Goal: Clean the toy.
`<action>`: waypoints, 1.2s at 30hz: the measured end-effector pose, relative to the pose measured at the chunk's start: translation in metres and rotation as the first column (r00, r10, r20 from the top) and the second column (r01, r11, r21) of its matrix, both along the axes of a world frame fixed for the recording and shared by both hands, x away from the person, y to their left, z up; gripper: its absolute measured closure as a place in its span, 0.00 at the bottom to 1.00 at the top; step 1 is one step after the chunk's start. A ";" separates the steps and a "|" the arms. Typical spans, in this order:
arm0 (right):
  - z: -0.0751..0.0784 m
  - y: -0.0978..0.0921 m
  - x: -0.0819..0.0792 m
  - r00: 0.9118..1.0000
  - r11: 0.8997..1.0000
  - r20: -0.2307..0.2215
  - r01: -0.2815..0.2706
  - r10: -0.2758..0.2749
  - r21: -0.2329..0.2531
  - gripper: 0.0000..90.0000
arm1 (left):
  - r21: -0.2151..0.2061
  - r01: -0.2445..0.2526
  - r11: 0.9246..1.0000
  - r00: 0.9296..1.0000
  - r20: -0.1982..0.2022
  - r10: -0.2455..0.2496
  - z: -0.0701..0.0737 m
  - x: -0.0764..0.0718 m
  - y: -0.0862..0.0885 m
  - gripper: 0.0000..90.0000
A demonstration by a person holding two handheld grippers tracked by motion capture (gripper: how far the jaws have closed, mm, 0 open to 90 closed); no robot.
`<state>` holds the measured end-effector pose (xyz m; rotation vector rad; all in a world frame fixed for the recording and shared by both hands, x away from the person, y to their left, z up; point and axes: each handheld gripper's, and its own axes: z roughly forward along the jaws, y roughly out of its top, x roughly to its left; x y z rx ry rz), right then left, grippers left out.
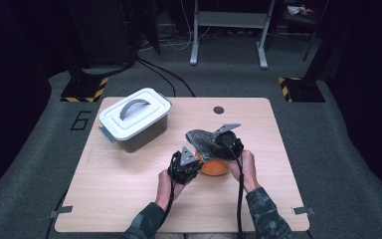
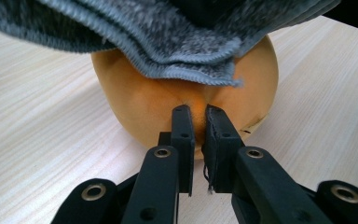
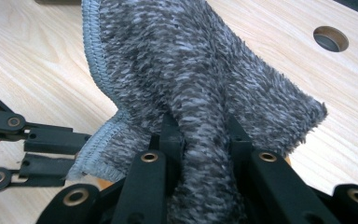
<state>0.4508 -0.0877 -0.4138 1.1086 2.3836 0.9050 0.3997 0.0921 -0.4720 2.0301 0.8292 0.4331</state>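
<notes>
We are wiping the orange ball mid-table with the cloth. Right gripper is pinching a fold of cloth, draping it over the ball's top. Left gripper, jaws narrow, is nipping the ball's skin to steady it. Top covered, sides probably left. Box is sitting well apart; table edges far, room all round

- The cloth is grey, mottled, fluffy terry with a stitched hem.
- The orange ball looks smooth and matt, faintly velvety.
- The tabletop is pale wood-grain laminate, smooth and matt.
- The lidded box near the tabletop's far left corner looks like plastic: a light, slightly glossy lid over a darker body.
- Both grippers' jaws are matt black plastic with metal rivets.
</notes>
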 end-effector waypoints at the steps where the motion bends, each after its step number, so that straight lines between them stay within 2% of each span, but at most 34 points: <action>1: 0.001 -0.001 -0.001 1.000 1.000 -0.004 0.004 -0.004 0.000 0.83 | 0.000 -0.005 1.000 1.000 0.002 0.005 -0.001 0.000 0.000 0.93; 10: 0.005 -0.021 -0.005 0.999 0.999 0.002 0.048 -0.048 -0.012 0.82 | 0.003 -0.007 1.000 1.000 -0.002 0.007 -0.001 0.000 0.000 0.93; 11: 0.005 -0.023 -0.005 0.998 0.998 -0.004 0.062 -0.062 -0.013 0.82 | -0.008 -0.012 1.000 1.000 -0.008 0.012 -0.001 0.000 0.000 0.93; 17: 0.002 -0.039 -0.004 0.994 0.994 -0.013 0.109 -0.109 0.009 0.82 | -0.010 -0.011 1.000 1.000 -0.007 0.011 -0.002 0.000 0.001 0.93; 18: -0.001 -0.046 -0.005 0.991 0.991 -0.018 0.132 -0.132 0.011 0.82 | -0.011 -0.011 1.000 1.000 -0.007 0.011 -0.002 0.000 0.001 0.93; 23: -0.007 -0.056 -0.006 0.983 0.984 -0.025 0.180 -0.179 0.015 0.82 | -0.025 -0.013 1.000 1.000 -0.017 0.013 -0.003 0.000 0.001 0.93; 29: -0.020 -0.069 -0.006 0.969 0.971 -0.066 0.238 -0.236 0.012 0.82 | -0.032 -0.013 0.999 1.000 -0.020 0.012 -0.004 0.000 0.002 0.93; 31: -0.025 -0.070 -0.006 0.966 0.969 -0.082 0.248 -0.246 0.016 0.82 | -0.040 -0.011 0.999 1.000 -0.024 0.010 -0.005 0.000 0.002 0.92; 33: -0.028 -0.072 -0.005 0.966 0.969 -0.084 0.247 -0.245 0.010 0.82 | -0.030 -0.006 1.000 1.000 -0.016 0.005 -0.004 0.001 0.003 0.92; 34: -0.029 -0.072 -0.005 0.964 0.968 -0.089 0.251 -0.249 0.011 0.82 | -0.036 -0.003 0.999 1.000 -0.027 0.002 -0.004 0.001 0.003 0.92; 36: -0.033 -0.075 -0.003 0.960 0.965 -0.102 0.262 -0.260 0.009 0.82 | -0.031 -0.006 1.000 1.000 -0.016 0.006 -0.004 0.001 0.003 0.92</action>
